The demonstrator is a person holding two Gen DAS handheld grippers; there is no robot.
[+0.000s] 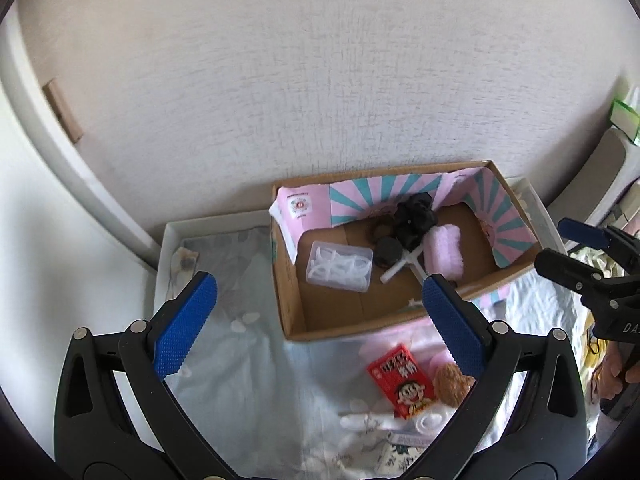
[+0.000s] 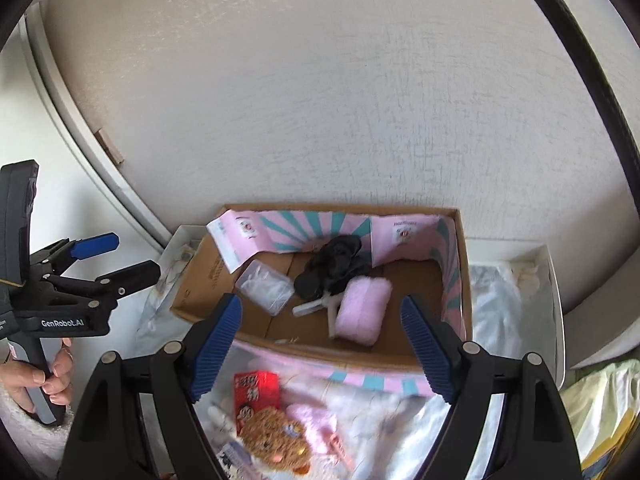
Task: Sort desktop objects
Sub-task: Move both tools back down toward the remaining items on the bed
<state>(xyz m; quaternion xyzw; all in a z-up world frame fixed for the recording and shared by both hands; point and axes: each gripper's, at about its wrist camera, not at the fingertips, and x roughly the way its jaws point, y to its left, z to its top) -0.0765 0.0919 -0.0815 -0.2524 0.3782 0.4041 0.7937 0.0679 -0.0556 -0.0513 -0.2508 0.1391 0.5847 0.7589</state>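
The left gripper (image 1: 320,312) hangs wide open and empty above the cloth (image 1: 248,360), its pads bracketing the near-left corner of the cardboard box (image 1: 288,320). The right gripper (image 2: 322,344) also gapes, nothing between its pads, over the box's near wall. Below them on the cloth lie a red carton (image 2: 256,394) and, touching it, a brown plush (image 2: 276,440). Inside the box sit a clear case (image 2: 264,288), a black clump (image 2: 334,264), a pink roll (image 2: 362,306) and a white piece (image 1: 400,266). A hand (image 2: 38,376) grips the left handle.
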